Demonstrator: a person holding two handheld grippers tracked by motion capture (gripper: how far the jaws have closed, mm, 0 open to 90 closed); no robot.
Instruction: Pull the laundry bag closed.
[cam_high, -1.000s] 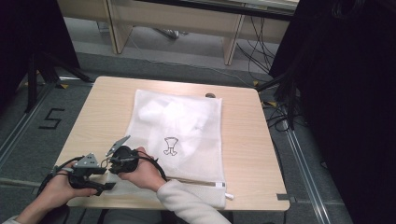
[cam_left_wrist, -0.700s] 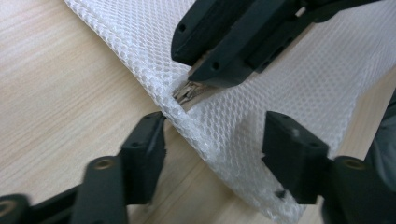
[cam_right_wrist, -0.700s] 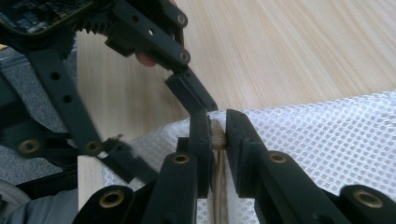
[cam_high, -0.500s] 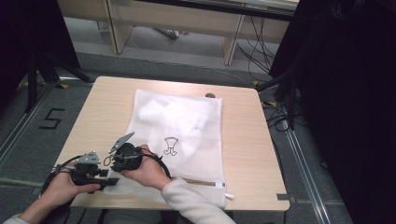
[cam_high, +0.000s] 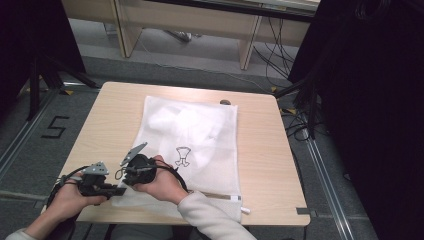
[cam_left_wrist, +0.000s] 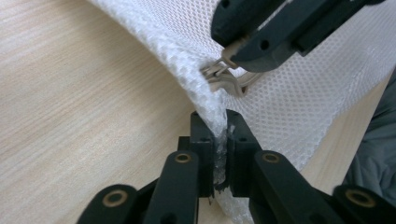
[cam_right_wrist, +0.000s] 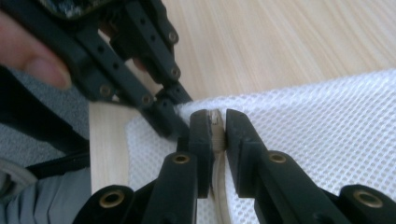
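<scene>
Your left gripper: just closed, pinching white mesh laundry bag corner | your right gripper: clamped on beige zipper pull

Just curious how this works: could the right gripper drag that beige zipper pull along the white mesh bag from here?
Probably yes. The right gripper is already shut on the beige zipper pull, the left gripper pins the white mesh bag at its corner, and nothing lies along the zipper edge.

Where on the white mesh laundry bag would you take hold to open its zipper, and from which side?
Grip two parts at the near left corner: the zipper pull, as the right gripper does, and the mesh edge beside it, pinched by the left gripper. Come from the near edge; the zipper runs along it, so the bag stays flat.
</scene>
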